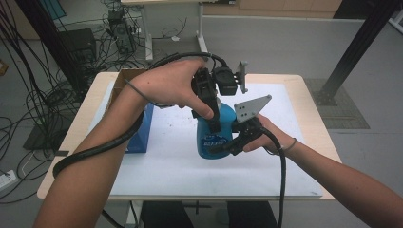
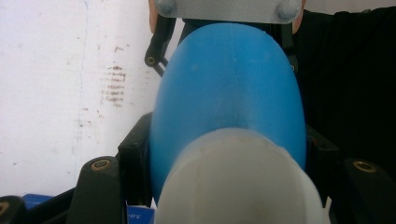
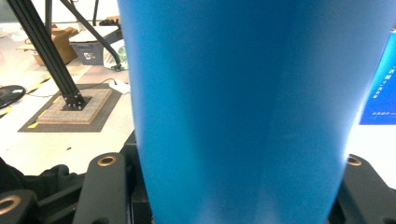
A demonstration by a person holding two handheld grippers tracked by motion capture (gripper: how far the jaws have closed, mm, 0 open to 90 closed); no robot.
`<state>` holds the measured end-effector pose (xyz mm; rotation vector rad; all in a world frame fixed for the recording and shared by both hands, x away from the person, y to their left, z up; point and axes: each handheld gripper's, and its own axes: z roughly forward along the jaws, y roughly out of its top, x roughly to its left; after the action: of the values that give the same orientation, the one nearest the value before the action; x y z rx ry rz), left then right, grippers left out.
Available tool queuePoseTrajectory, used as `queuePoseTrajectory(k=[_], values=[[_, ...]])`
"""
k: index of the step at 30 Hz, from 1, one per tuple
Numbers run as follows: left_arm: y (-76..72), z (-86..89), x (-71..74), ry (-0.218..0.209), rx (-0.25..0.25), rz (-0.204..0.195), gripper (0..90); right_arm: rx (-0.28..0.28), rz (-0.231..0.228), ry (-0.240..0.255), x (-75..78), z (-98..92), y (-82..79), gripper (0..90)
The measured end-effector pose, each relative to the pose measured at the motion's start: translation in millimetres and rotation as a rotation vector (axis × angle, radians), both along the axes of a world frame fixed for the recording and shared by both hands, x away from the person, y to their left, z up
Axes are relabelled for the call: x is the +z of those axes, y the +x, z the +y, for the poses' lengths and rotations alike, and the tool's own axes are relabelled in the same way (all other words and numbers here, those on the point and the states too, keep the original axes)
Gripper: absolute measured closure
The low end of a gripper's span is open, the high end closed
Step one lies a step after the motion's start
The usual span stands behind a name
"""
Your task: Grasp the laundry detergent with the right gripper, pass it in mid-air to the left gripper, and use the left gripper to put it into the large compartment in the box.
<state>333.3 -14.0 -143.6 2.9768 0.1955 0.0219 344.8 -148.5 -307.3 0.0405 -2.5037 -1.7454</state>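
From my end the blue bottle [image 1: 215,135] looks like smooth plastic with a soft, semi-matt sheen, and in the left gripper view its cap [image 2: 238,186] is a whitish, slightly frosted plastic. Both grippers, left [image 1: 214,124] and right [image 1: 227,146], are matt black plastic with little brass-looking inserts, and the right one carries a dull grey metal-looking plate [image 1: 252,107]. The white mat [image 1: 190,175] seems papery and matt, scuffed with brownish marks. The table [image 1: 313,118] edge is pale wood, low gloss. The blue box [image 1: 141,130] looks like printed cardboard.
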Motion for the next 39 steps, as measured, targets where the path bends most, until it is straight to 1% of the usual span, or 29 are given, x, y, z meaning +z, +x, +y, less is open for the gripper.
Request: queuePoseTrajectory(k=[9, 17, 19, 24, 28, 31, 39], values=[[-0.5, 0.7, -0.4, -0.004, 0.002, -0.001, 37.3, 0.0, 0.0, -0.003, -0.2, 0.7, -0.4, 41.4], [-1.0, -0.3, 0.5, 0.004, 0.005, -0.002, 37.3, -0.002, -0.011, -0.001, 0.5, 0.2, 0.0, 41.4], [-1.2, -0.3, 0.7, 0.002, 0.006, -0.004, 37.3, 0.0, -0.004, -0.002, 0.6, 0.1, -0.4, 41.4], [-2.1, -0.8, 1.9, 0.002, 0.01, -0.006, 37.3, 0.0, -0.014, 0.001, 1.6, 0.1, -0.3, 41.4], [-2.6, -1.3, 2.2, 0.005, 0.011, -0.005, 37.3, 0.003, -0.008, 0.003, 1.7, 0.0, -0.8, 41.4], [-2.8, -1.7, 1.9, 0.007, 0.011, -0.005, 37.3, 0.002, -0.011, 0.004, 1.3, 0.3, -1.0, 41.4], [-3.6, -3.8, 1.7, 0.008, 0.01, -0.017, 37.4, 0.0, -0.011, 0.007, 0.7, -0.9, -1.1, 41.4]])
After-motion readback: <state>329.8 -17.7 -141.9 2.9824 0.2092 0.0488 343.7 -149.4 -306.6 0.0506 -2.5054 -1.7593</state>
